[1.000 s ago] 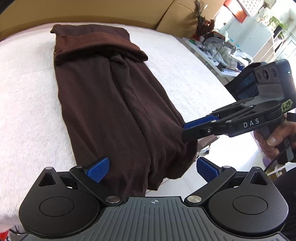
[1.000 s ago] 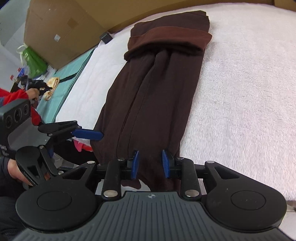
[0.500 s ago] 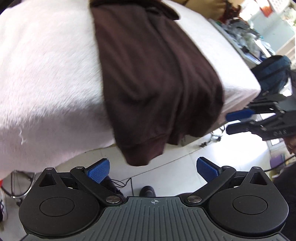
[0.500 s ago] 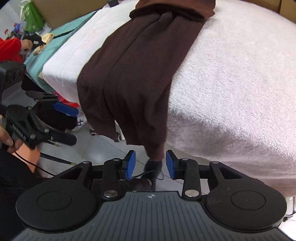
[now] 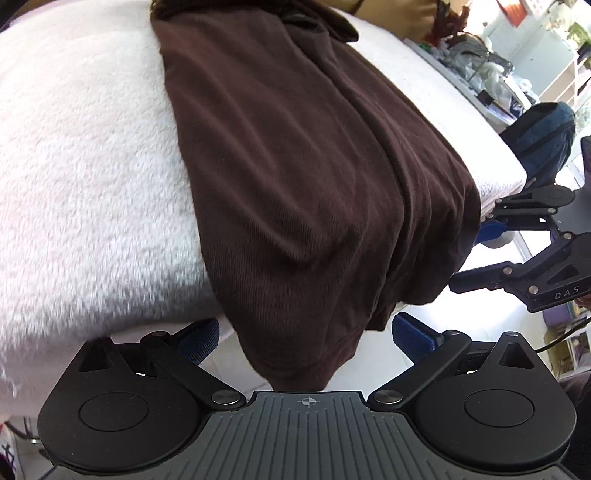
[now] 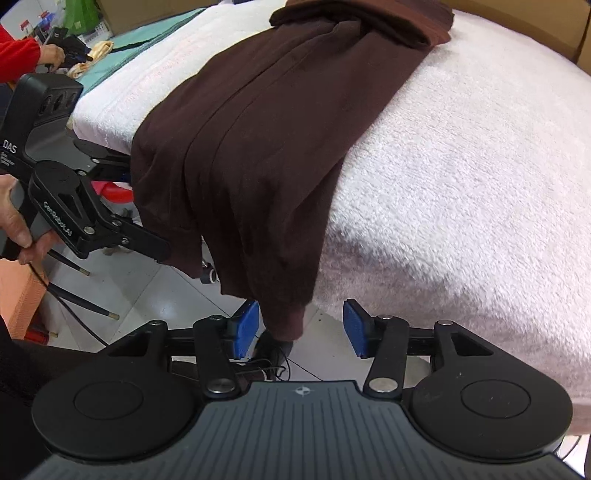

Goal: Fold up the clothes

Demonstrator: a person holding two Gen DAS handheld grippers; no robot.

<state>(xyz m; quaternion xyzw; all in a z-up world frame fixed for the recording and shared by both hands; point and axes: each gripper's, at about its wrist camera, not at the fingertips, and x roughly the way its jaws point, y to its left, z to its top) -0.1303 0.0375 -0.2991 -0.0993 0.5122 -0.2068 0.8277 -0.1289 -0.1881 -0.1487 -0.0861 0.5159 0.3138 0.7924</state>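
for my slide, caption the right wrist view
Open right gripper below the brown garment's hanging hem at the white blanket edge.

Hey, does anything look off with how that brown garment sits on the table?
Yes. The brown garment isn't fully on the white-covered table: its near end hangs over the edge, dangling between the open right tool.

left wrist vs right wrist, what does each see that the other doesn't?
Left wrist only: a cluttered bench and a dark blue backpack past the table's far edge.

Right wrist only: a teal mat, a red sleeve and cardboard boxes.

Both: the brown garment hanging over the edge of the white fleece cover, its hem between each open claw, left claw and right claw, neither gripping.
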